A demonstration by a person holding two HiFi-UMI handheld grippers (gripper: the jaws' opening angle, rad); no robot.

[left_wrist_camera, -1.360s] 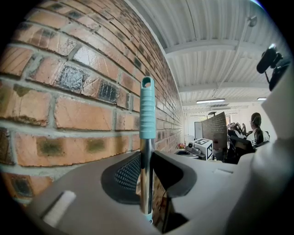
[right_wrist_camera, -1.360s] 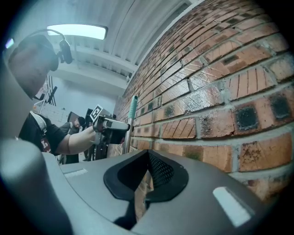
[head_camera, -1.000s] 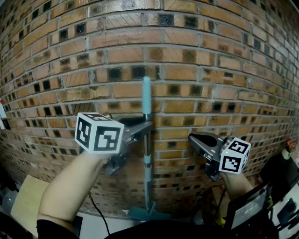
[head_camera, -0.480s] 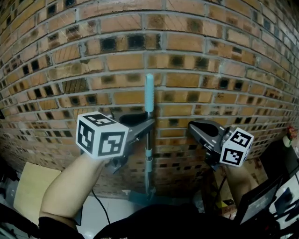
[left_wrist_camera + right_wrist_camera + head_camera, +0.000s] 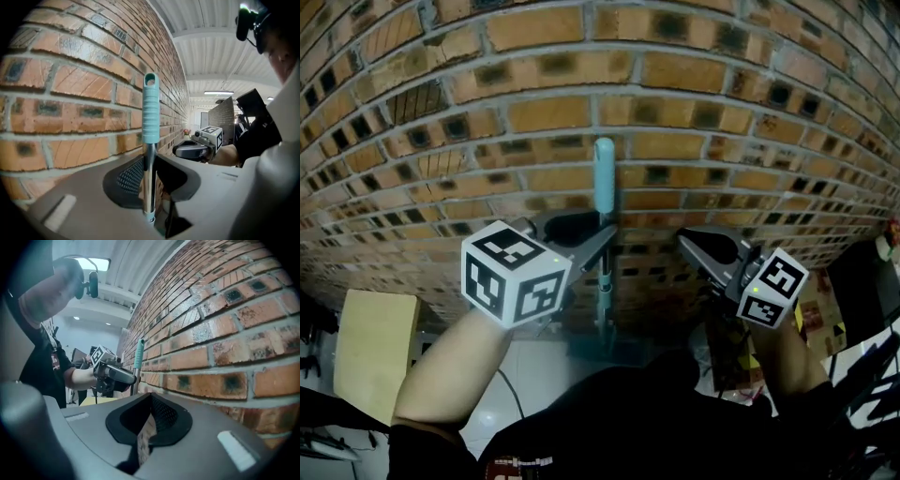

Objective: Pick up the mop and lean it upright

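Note:
The mop point(image 5: 605, 178) stands upright against the brick wall point(image 5: 722, 112), its teal grip on top and a metal shaft below. My left gripper point(image 5: 602, 247) is shut on the shaft just under the grip. In the left gripper view the shaft point(image 5: 149, 173) sits pinched between the dark pads. In the head view the mop's head is hidden behind dark clothing. My right gripper point(image 5: 686, 240) hovers to the right of the shaft, apart from it, shut and empty. In the right gripper view the right gripper point(image 5: 145, 434) holds nothing, and the mop point(image 5: 139, 352) and left gripper point(image 5: 129, 377) show at the left.
The brick wall fills the far side, close to both grippers. A pale board point(image 5: 375, 352) lies on the floor at the left. A dark cable point(image 5: 514, 405) runs over the light floor. Dark equipment point(image 5: 862, 300) stands at the right edge.
The head view has tipped down and closer, so the mop's head has slipped out of sight behind dark clothing. The left gripper keeps its hold on the shaft; the right stays beside it.

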